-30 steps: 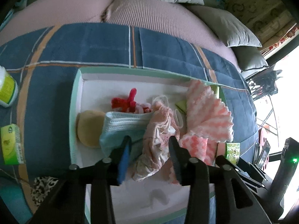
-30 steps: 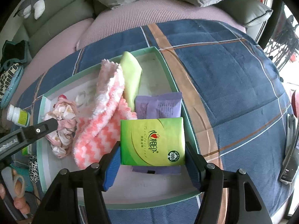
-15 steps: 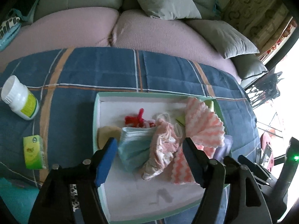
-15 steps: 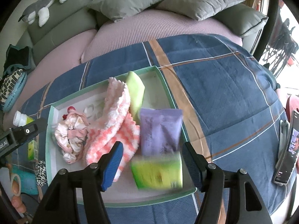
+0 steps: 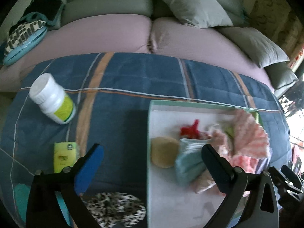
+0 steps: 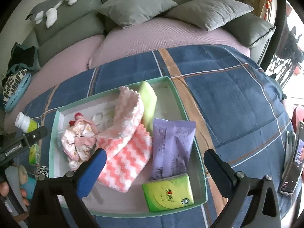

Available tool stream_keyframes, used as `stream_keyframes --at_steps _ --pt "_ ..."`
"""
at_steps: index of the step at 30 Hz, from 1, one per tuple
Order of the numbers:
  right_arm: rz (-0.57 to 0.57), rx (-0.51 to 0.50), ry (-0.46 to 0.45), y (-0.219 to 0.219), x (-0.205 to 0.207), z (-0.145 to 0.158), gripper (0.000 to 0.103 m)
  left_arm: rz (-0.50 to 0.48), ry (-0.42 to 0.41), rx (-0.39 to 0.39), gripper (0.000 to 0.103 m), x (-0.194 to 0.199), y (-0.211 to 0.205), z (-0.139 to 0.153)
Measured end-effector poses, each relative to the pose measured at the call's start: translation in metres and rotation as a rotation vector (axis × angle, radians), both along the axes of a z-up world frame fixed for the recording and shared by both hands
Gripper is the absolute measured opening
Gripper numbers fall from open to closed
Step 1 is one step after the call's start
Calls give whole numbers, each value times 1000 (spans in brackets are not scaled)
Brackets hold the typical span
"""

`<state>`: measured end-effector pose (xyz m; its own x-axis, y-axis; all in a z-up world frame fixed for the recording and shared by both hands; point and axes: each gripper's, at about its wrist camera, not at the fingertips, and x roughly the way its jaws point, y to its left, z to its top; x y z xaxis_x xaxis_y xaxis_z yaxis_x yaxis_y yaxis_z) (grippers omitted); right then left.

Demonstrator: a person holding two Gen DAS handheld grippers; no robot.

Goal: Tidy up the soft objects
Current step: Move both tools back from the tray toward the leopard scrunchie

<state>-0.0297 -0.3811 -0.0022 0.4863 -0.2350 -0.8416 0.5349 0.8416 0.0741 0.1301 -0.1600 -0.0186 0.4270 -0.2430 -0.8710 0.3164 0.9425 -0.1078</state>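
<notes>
A mint-rimmed tray (image 6: 178,102) on the blue plaid blanket holds a pink-and-white zigzag towel (image 6: 125,148), a purple pack (image 6: 171,148), a green tissue pack (image 6: 167,194) in its near right corner and a pink cloth bundle (image 6: 79,142). My right gripper (image 6: 154,171) hovers above them, its jaws opening, gripping nothing. In the left wrist view the tray (image 5: 149,133) also shows a tan round pad (image 5: 164,154) and a light blue mask (image 5: 190,161). My left gripper (image 5: 153,169) straddles the tray's left rim from above, jaws opening, with no pad touching anything.
A white bottle (image 5: 53,100), a small green pack (image 5: 64,156) and a leopard-print piece (image 5: 114,209) lie on the blanket left of the tray. A phone (image 6: 292,161) rests at the right edge. Grey pillows (image 6: 136,5) and a plush toy (image 6: 51,5) line the sofa behind.
The left gripper let go of the blue mask and pink cloth, opened wide and swung left. The right gripper released the green tissue pack, which dropped into the tray's near corner.
</notes>
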Motion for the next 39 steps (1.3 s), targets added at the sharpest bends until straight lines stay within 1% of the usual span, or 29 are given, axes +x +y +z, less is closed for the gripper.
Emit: stream_keyframes --at_steps 3,9,13,17,22,29,35,39 --pt "7 -8 3 4 2 0 103 27 -3 -5 103 3 11 0" --pt "11 -14 -17 9 4 6 103 61 -27 -19 103 5 26 10" --pt "7 -17 -52 15 2 15 103 79 -49 -23 103 4 40 21" --pt "27 -21 -88 24 6 24 103 108 -82 -33 103 4 59 36" --pt "86 -20 -105 45 18 28 103 151 -103 -15 103 4 87 50" --pt "189 -13 -114 83 33 29 103 213 -96 -31 103 -3 131 58" --pt "308 -2 -131 122 44 30 103 258 -90 -16 103 -7 167 64" --pt "404 -3 -117 156 54 24 103 283 -79 -33 103 -9 192 66"
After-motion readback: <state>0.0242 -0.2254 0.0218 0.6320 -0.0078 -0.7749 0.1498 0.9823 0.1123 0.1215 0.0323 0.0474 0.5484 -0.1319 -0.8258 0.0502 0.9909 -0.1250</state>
